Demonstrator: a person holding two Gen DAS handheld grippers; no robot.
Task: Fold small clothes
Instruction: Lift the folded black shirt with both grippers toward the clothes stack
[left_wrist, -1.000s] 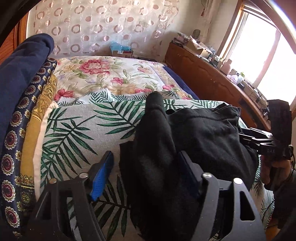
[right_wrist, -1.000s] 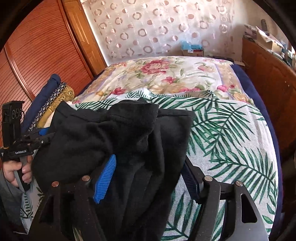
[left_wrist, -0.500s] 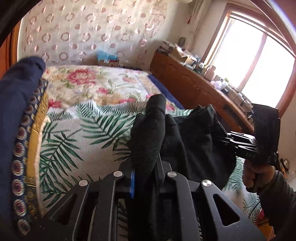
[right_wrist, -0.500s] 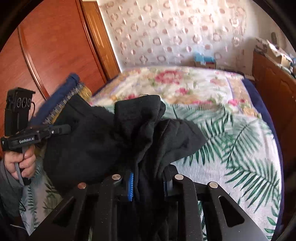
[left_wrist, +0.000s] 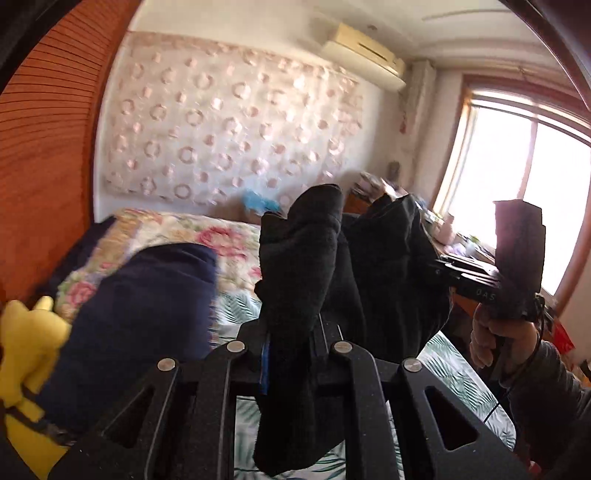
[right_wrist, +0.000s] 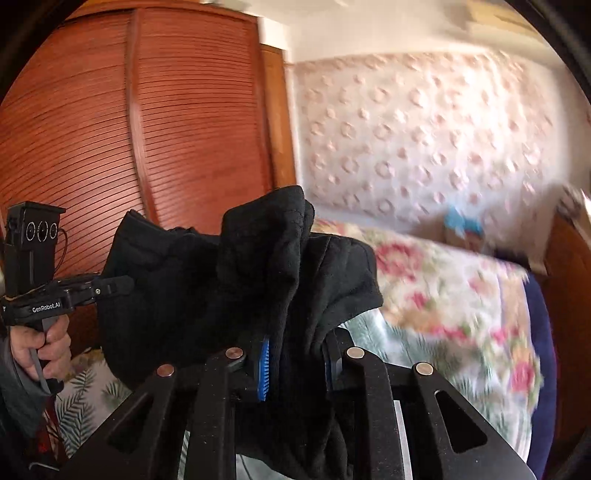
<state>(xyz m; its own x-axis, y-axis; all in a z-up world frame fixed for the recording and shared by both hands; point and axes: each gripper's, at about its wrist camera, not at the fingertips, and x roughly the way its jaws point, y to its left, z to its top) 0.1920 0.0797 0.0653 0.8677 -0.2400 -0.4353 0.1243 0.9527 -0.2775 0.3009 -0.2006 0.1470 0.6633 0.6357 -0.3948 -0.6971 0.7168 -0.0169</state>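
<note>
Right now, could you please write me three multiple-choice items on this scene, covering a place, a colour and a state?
1. Where is the garment?
A. flat on the bed
B. lifted between both tools
C. on the sideboard

2. What colour is it?
A. black
B. yellow
C. white

3. How is the left tool?
A. wide open
B. out of view
C. clamped on cloth

Key: 1 B, the black garment hangs from the left tool and the right tool above the bed; 2 A, it is black throughout; 3 C, cloth fills its closed jaws.
</note>
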